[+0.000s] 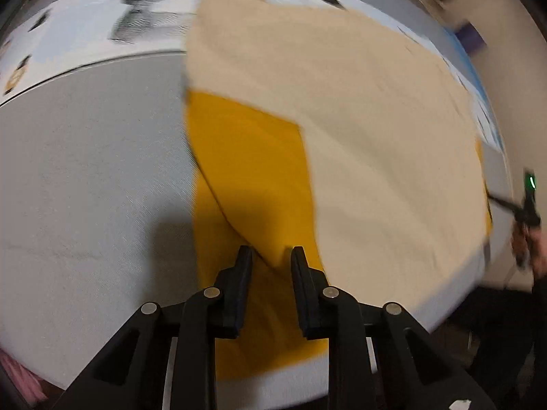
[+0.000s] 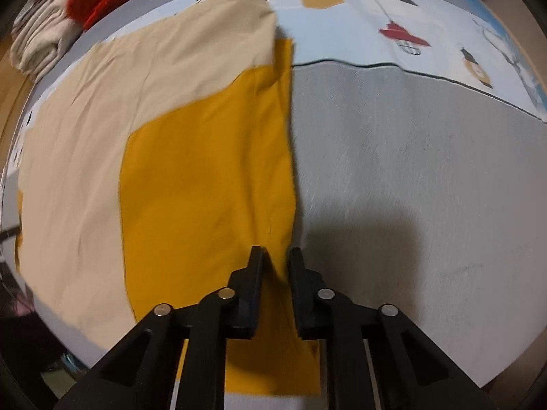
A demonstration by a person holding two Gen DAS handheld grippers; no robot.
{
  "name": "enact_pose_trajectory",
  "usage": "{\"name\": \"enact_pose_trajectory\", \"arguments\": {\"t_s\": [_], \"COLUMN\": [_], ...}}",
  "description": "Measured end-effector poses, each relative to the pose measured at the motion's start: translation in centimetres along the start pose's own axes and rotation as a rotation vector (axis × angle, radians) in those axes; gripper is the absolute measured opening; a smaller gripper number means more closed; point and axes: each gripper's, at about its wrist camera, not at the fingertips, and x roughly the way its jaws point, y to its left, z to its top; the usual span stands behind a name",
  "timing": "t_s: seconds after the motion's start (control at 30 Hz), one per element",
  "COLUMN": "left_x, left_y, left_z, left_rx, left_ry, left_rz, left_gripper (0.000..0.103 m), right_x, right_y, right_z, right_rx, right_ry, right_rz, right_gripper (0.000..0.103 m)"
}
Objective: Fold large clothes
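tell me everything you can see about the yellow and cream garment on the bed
The garment is a large two-tone piece of what looks like thin woven cloth, mustard yellow with a cream part lying across it. It lies mostly flat, lightly creased, on a grey cover with a printed cover beyond. The yellow edge runs straight toward the camera. The left gripper and right gripper each have a raised fold of yellow cloth between slightly parted fingers; whether the pads press on it cannot be told.
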Motion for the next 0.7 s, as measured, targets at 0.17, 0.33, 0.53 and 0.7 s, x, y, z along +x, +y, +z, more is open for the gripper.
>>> {"name": "enact_pose_trajectory", "arguments": {"t_s": [0.17,0.33,0.53,0.7], "left_x": [2.0,1.8,-3.3,-8.8], "left_y": [0.3,0.6,-2.8,-7.0], "left_z": [-3.1,-5.1,-6.5,-9.0], "left_rx": [0.049,0.033,0.008,-0.054], "left_ry": [0.105,0.121,-0.119,-0.418], "left_rz": [0.128,0.220,0.342,0.323], "left_gripper": [0.021,0.022,0.022,0.022], "right_x": [-0.4,0.6,-2.6,-11.0], "right_y": [-0.4,-1.1,-1.2,0.4], "right_z": [-2.2,-5.3,-7.4,-8.4], "right_rx": [-0.026,-0.049,-0.033,0.007], "right_ry": [0.038,0.136,0.047,-0.277], "right_rz": [-0.053,-0.136,-0.225,-0.253], "right_gripper": [0.015,0.015,0.015,0.016]}}
